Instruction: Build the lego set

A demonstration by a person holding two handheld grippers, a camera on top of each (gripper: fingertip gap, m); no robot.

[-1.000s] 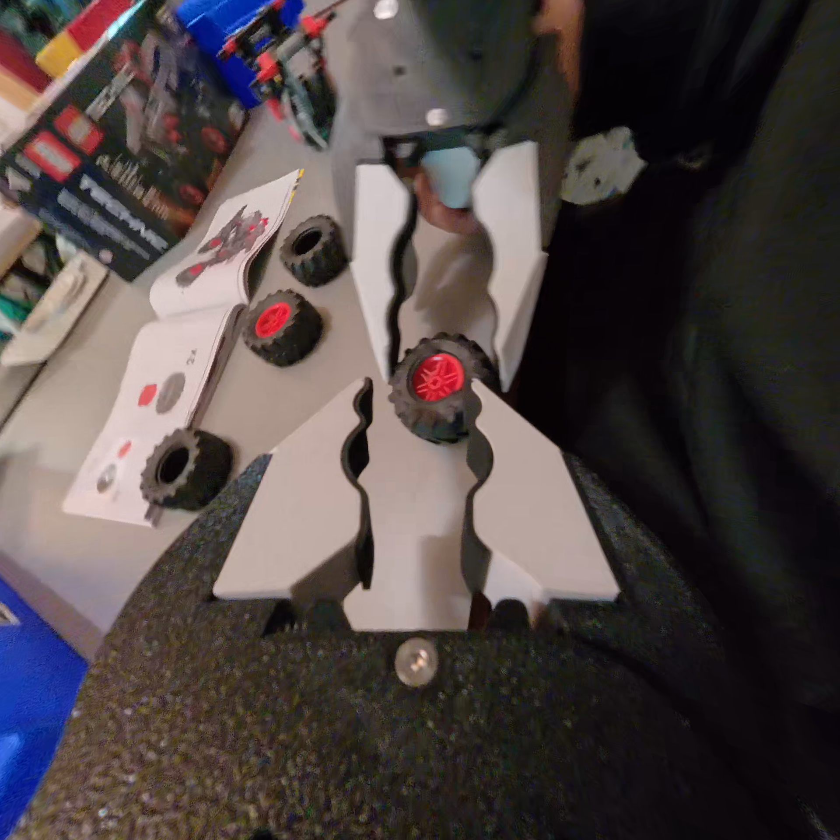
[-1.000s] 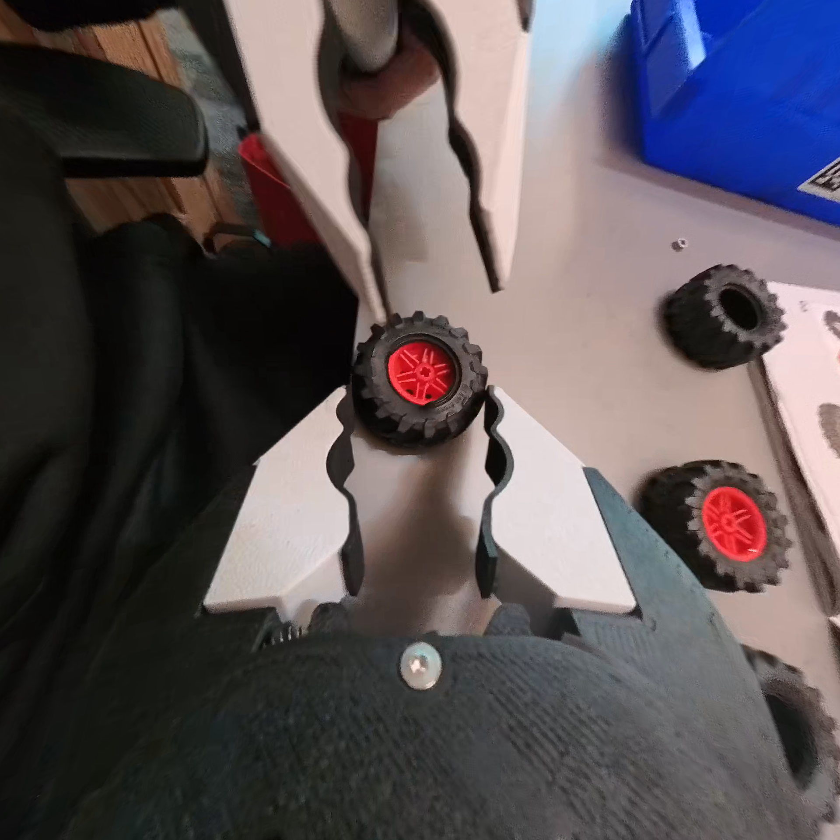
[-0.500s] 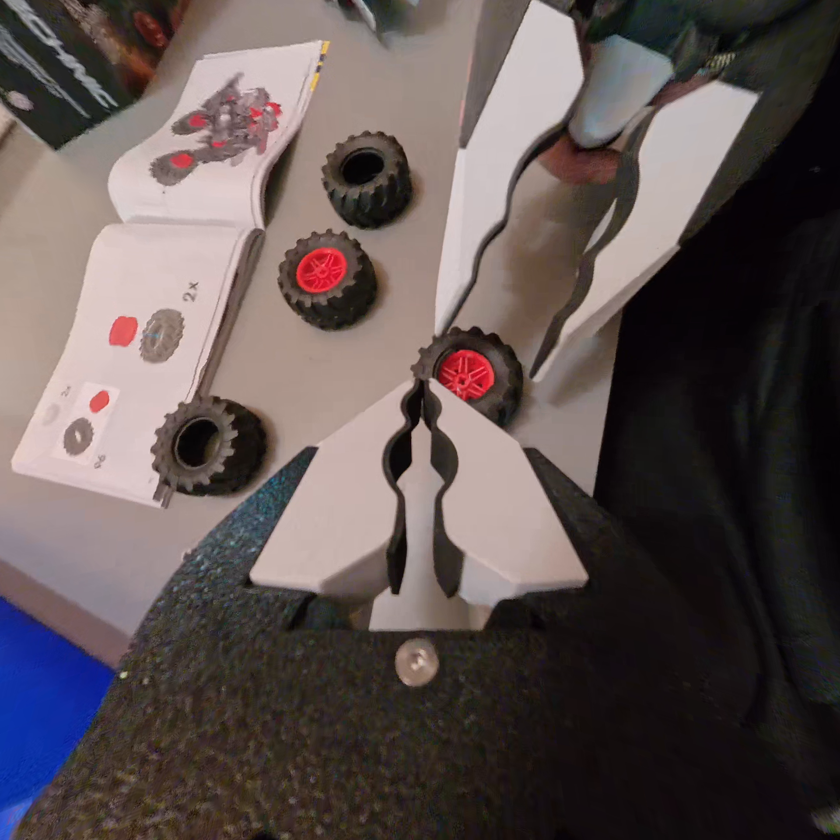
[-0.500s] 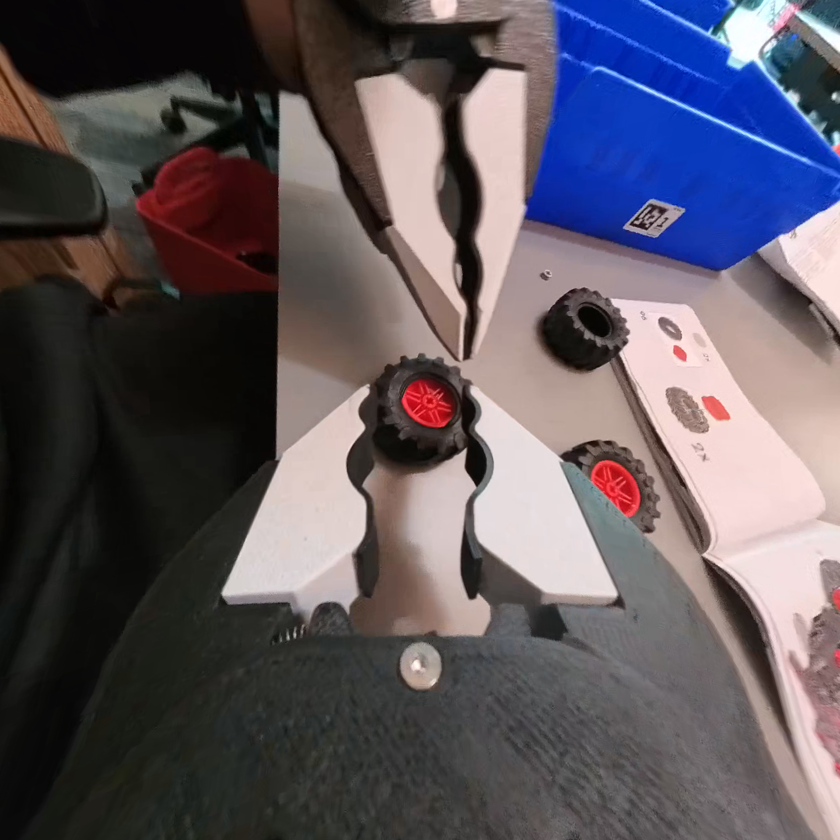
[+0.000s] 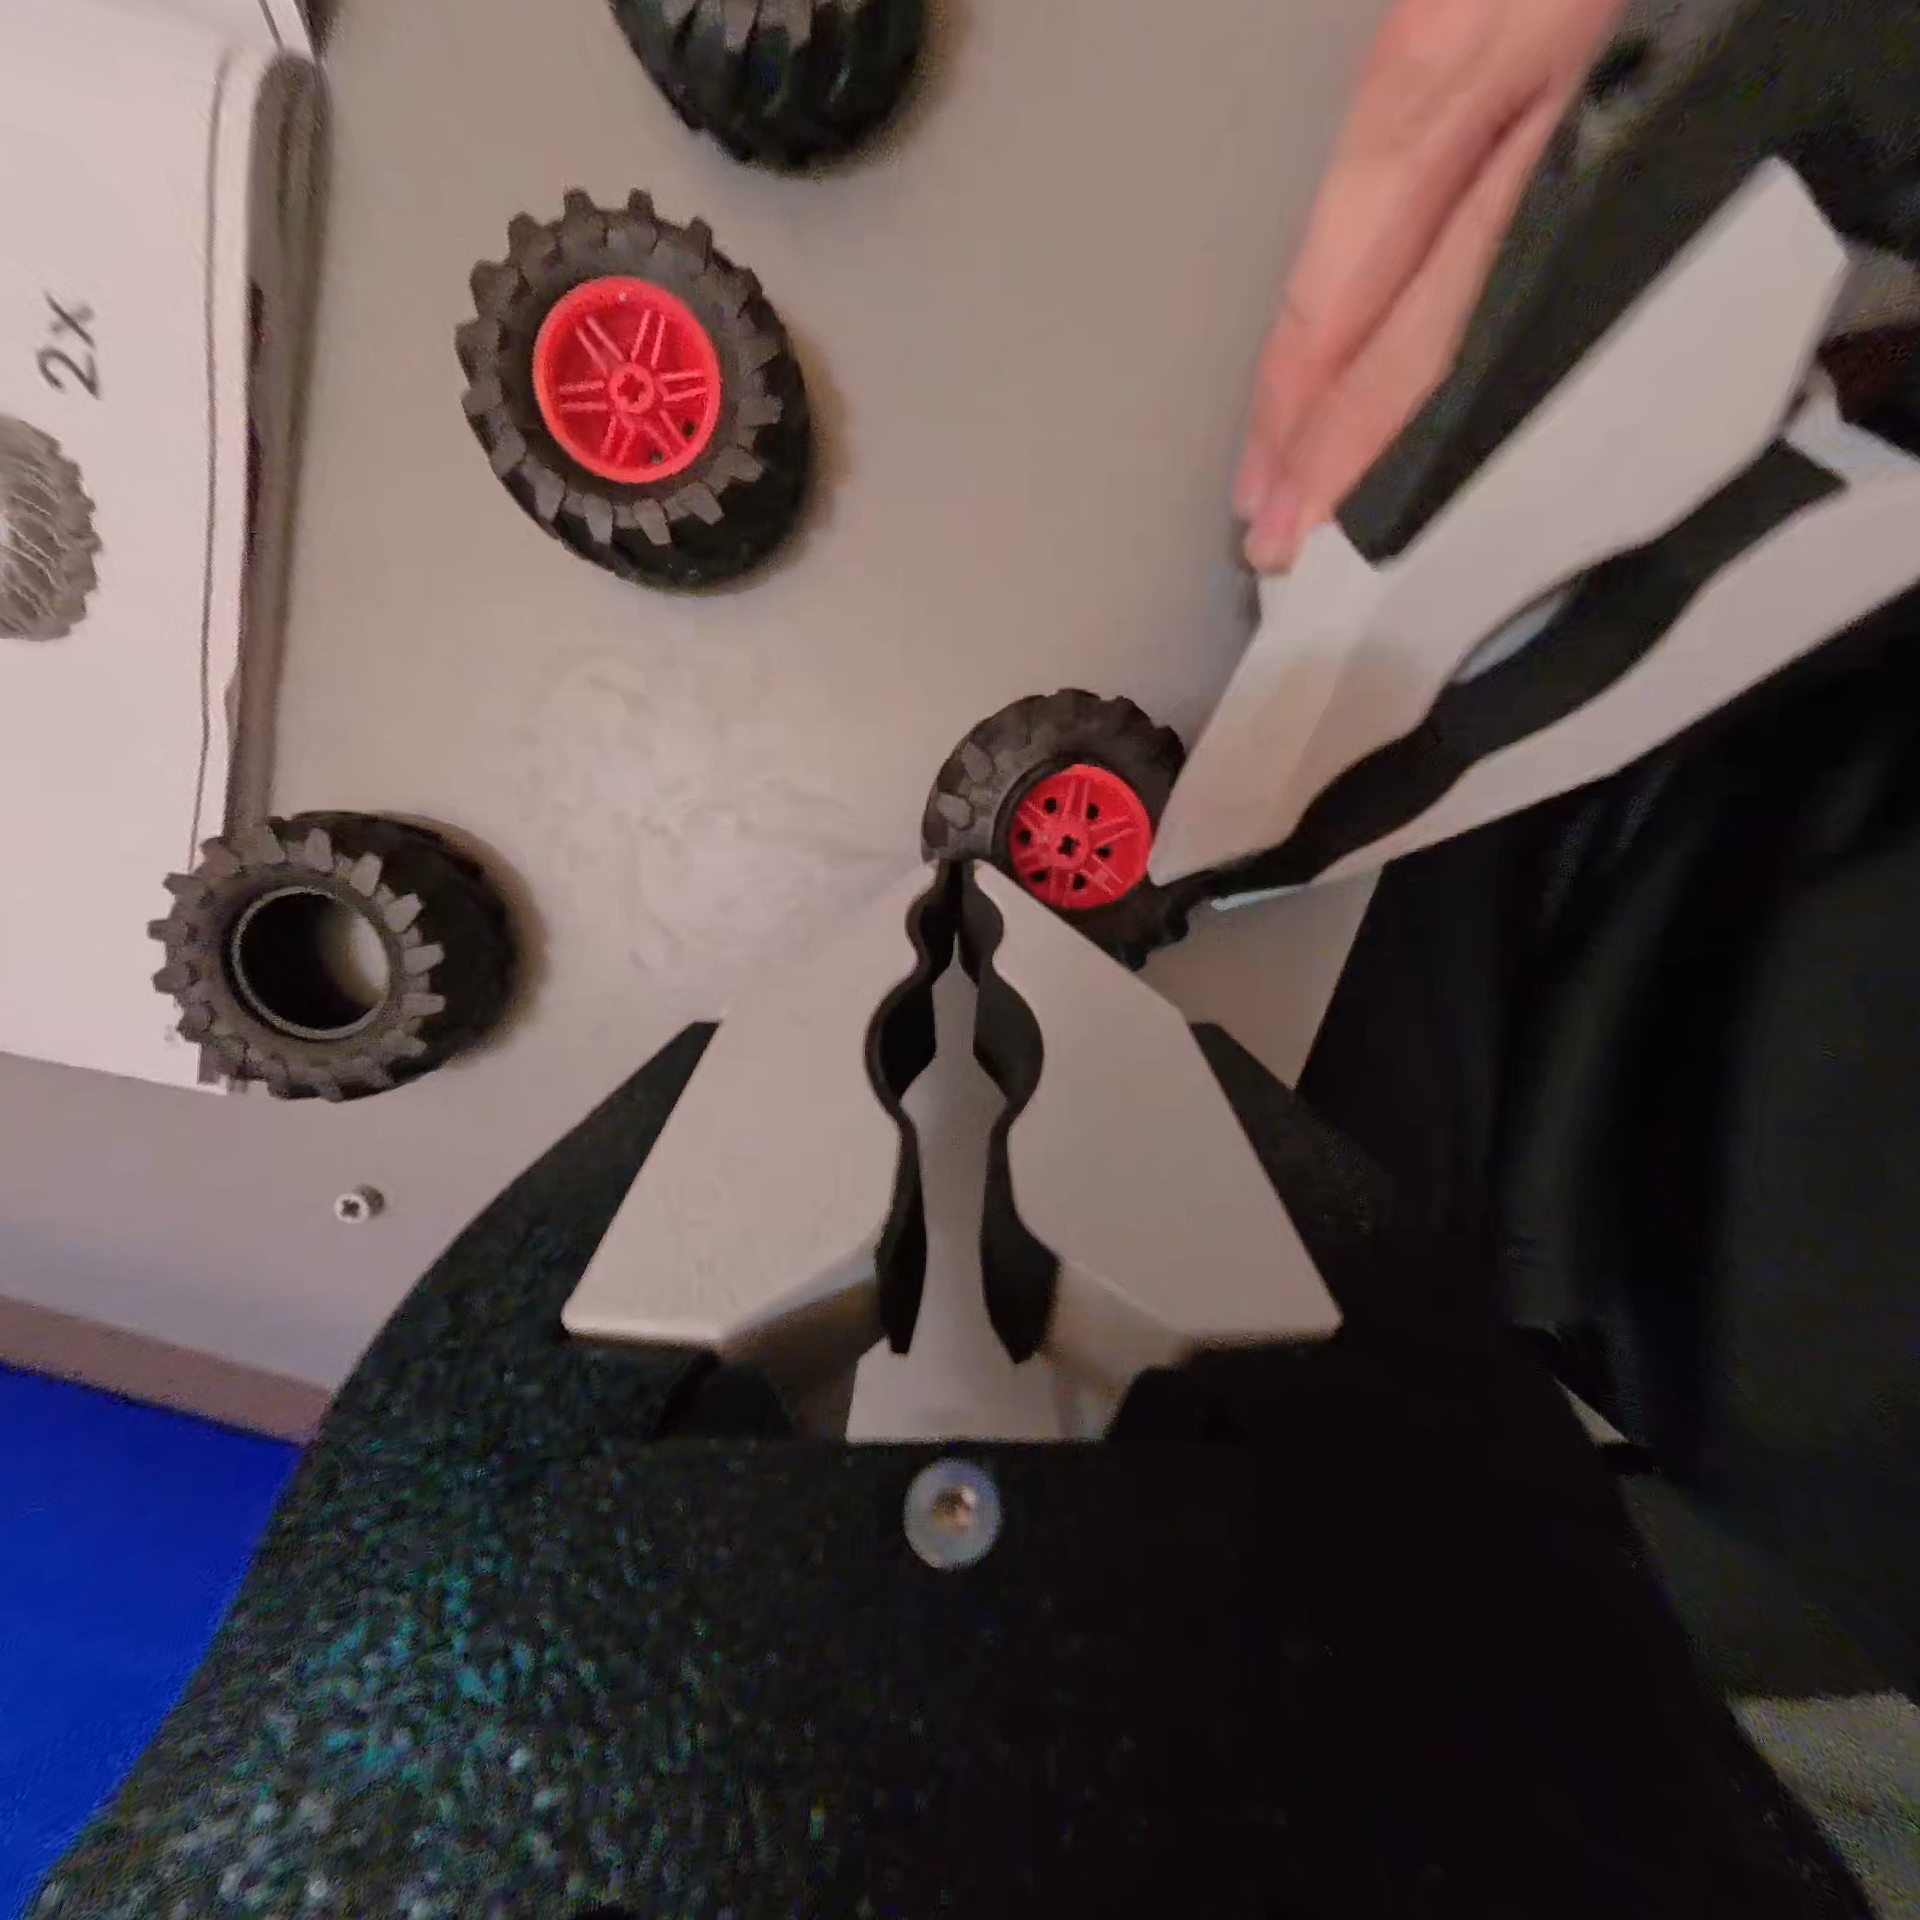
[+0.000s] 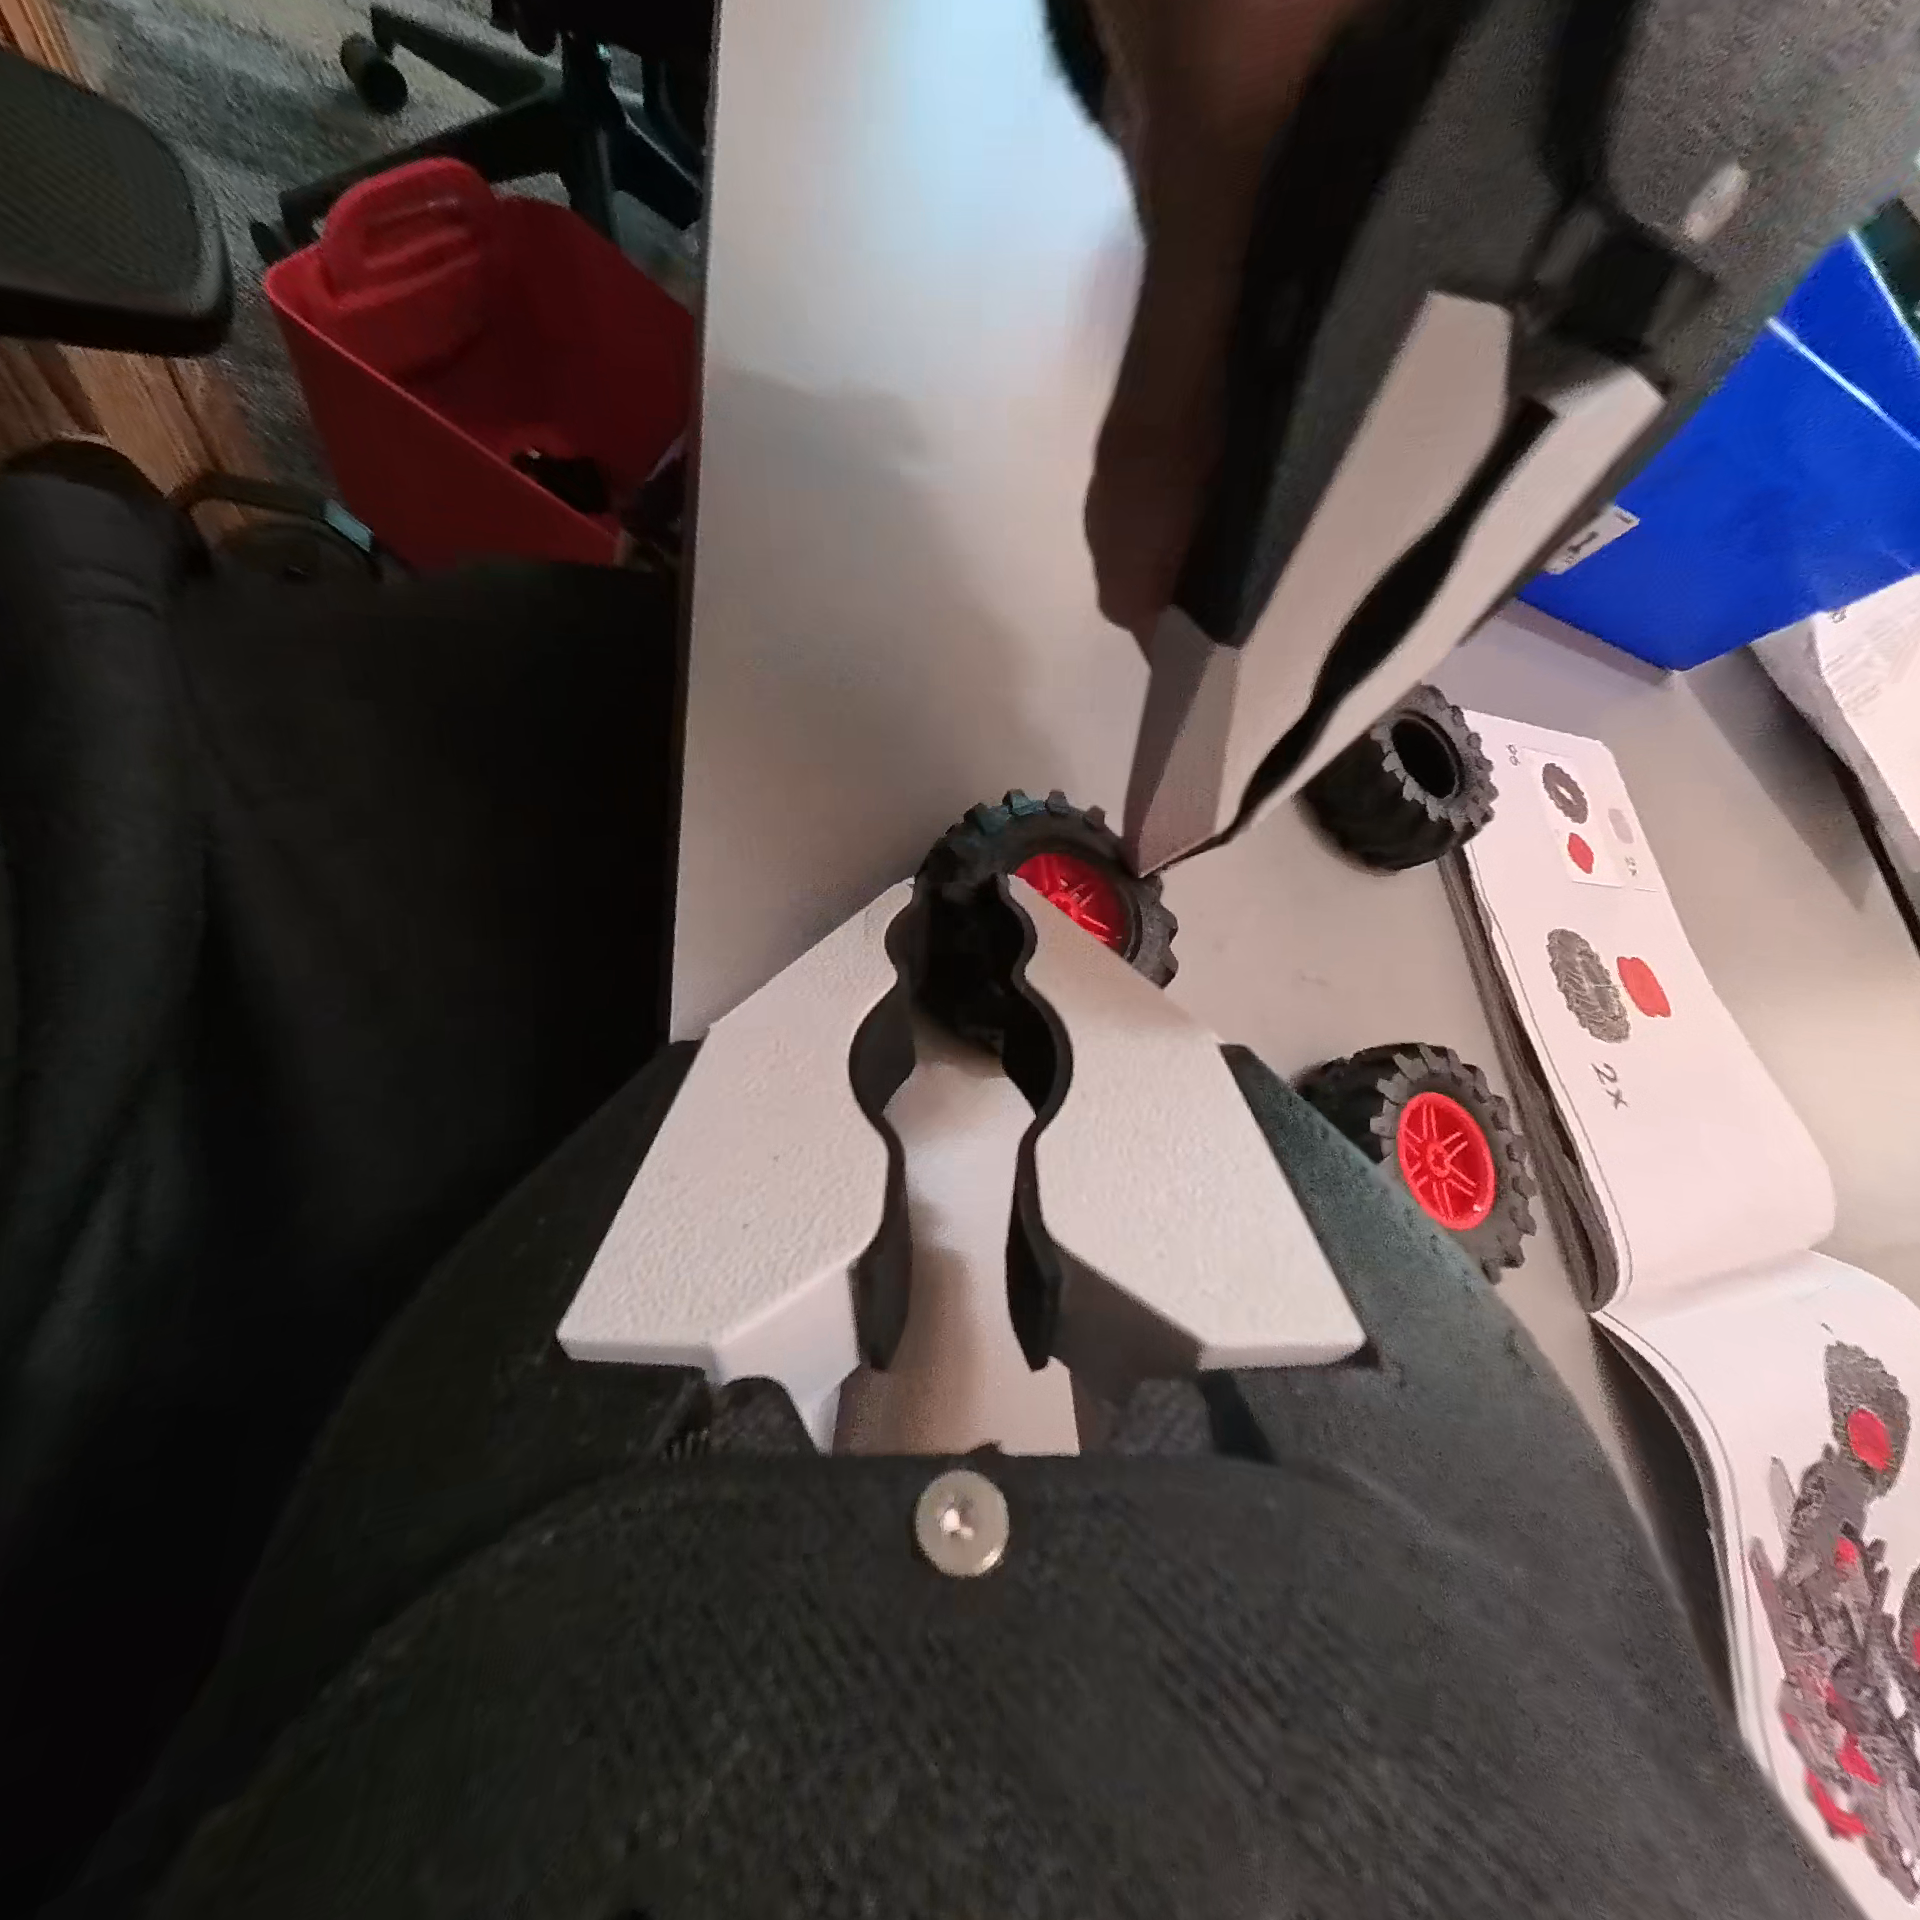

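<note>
A small wheel [image 5: 1075,831], black tyre with a red hub, sits near the table's edge, tilted on its side. My right gripper [image 6: 961,888] is shut on the tyre's tread; the wheel [image 6: 1081,899] shows just past its fingertips. In the left wrist view the right gripper [image 5: 1179,883] comes in from the upper right. My left gripper [image 5: 951,873] is shut and empty, its tips touching the wheel's rim. In the right wrist view the left gripper [image 6: 1153,862] points down at the hub's edge.
On the grey table [image 5: 727,675] lie another red-hub wheel [image 5: 634,384], an empty tyre [image 5: 312,956], a further tyre [image 5: 769,73] and an open instruction booklet [image 6: 1662,1039]. A blue bin [image 6: 1766,499] stands behind. A red bin [image 6: 468,364] and a chair stand on the floor.
My left gripper has shut and moved in until its tips touch the wheel. My right gripper has narrowed onto the tyre, and the wheel has tilted.
</note>
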